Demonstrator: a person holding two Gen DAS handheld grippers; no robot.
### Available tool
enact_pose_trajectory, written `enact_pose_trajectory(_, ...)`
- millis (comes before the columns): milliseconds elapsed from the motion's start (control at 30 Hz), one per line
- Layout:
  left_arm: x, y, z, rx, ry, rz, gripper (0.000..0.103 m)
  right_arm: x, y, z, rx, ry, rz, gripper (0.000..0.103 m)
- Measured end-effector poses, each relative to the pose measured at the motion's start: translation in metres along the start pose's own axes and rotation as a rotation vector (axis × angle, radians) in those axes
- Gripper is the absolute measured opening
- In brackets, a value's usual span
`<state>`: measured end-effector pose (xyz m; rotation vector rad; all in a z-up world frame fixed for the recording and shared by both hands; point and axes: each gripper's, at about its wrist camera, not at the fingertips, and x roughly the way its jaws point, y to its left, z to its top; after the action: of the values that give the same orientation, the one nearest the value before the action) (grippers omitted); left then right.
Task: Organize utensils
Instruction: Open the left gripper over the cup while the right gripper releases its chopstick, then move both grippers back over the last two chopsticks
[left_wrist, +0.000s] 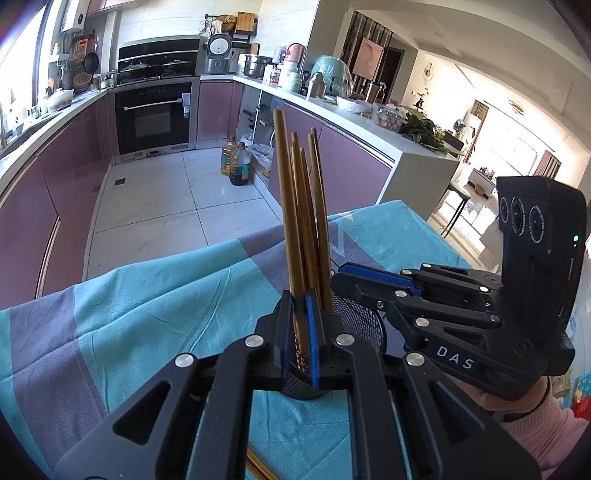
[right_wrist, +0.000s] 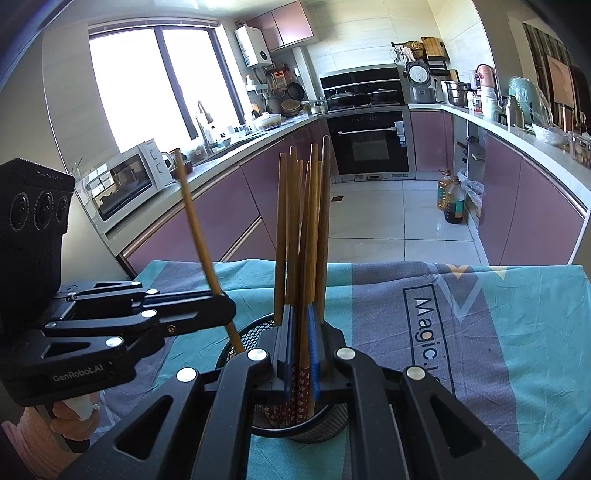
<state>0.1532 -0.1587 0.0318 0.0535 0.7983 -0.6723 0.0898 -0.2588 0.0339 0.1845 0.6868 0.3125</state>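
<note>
We judge the task well along: approx. six or seven chopsticks (right_wrist: 317, 229) already stand upright in the mesh cup (right_wrist: 236, 343) on the tablecloth (right_wrist: 498, 350). Left to do, as far as we see: at least one loose chopstick (left_wrist: 258, 466) lies on the cloth at the bottom edge of the left view; others may be out of sight. The left gripper (right_wrist: 225, 308) is clamped narrow on a single chopstick (right_wrist: 195, 236), tilted, its lower tip at the cup rim, not yet released. The right gripper (right_wrist: 300, 347) is likewise pinched narrow on one chopstick (right_wrist: 303, 354), its patterned end w/in the cup.
</note>
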Motion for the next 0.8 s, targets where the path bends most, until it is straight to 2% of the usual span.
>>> enact_pose_trajectory(200, 0.006, 0.008, -0.005, -0.016, 0.014, -0.003, 0.008, -0.004, 0.002, -0.003, -0.005, -0.002, 0.01, 0.009)
enact_pose_trajectory(333, -0.001, 0.014, -0.015, -0.027, -0.014, 0.013, 0.008, -0.011, 0.005, -0.006, -0.014, -0.016, 0.022, 0.022)
enact_pose_trajectory(433, -0.015, 0.019, -0.023, -0.034, -0.056, 0.032, 0.012, -0.021, 0.01, -0.01, -0.025, -0.03, 0.051, 0.025)
enact_pose_trajectory(500, -0.027, 0.022, -0.032, -0.036, -0.095, 0.058, 0.016, -0.028, 0.016, -0.014, -0.044, -0.039, 0.076, 0.031)
enact_pose_trajectory(567, -0.041, 0.025, -0.042, -0.04, -0.134, 0.09, 0.028, -0.035, 0.022, -0.018, -0.058, -0.043, 0.101, 0.039)
enact_pose_trajectory(700, -0.063, 0.033, -0.063, -0.057, -0.19, 0.157, 0.036, -0.043, 0.034, -0.033, -0.09, -0.028, 0.145, 0.045)
enact_pose_trajectory(800, -0.075, 0.042, -0.08, -0.081, -0.205, 0.204, 0.048, -0.038, 0.046, -0.049, -0.123, 0.01, 0.162, 0.05)
